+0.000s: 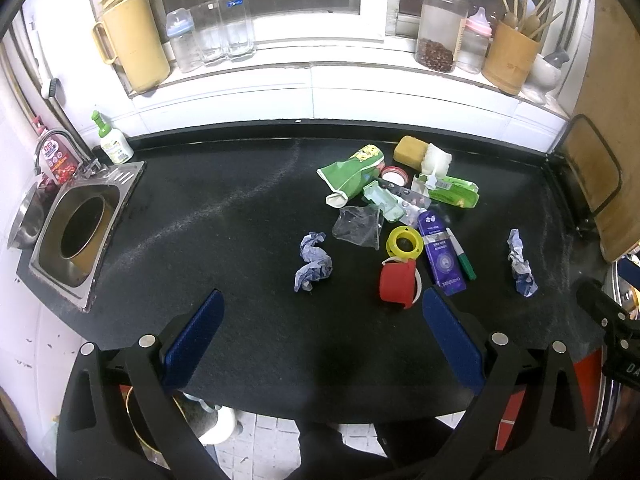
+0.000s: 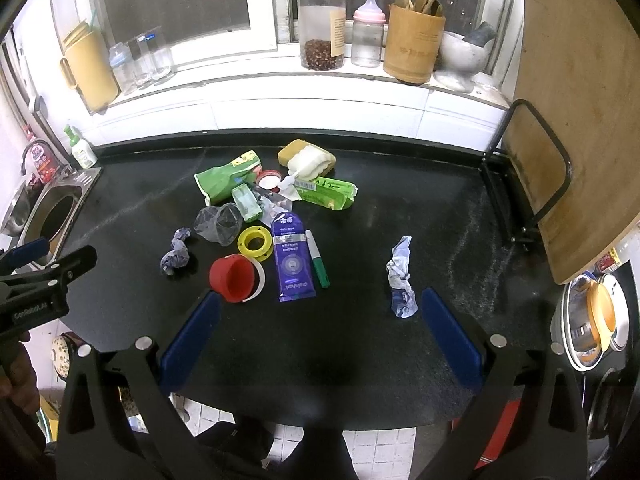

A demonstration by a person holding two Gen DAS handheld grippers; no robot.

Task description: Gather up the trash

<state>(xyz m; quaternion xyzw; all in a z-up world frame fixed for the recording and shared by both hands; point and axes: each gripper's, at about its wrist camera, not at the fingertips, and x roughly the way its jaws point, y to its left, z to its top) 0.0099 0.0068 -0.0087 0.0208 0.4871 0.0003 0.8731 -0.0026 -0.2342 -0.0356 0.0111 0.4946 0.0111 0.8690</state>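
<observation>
Blue-padded fingers [image 1: 204, 332] wide apart, empty.

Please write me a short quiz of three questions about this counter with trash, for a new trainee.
1. True or false: the left hand-held gripper grips the red cup.
2. What lies directly right of the purple pouch? A) green marker B) sponge C) yellow ring
3. How many crumpled blue-white paper wads lie on the counter?

Key
1. False; both hand-held grippers are open and empty, the right too.
2. A, the green marker.
3. Two: and.
</observation>
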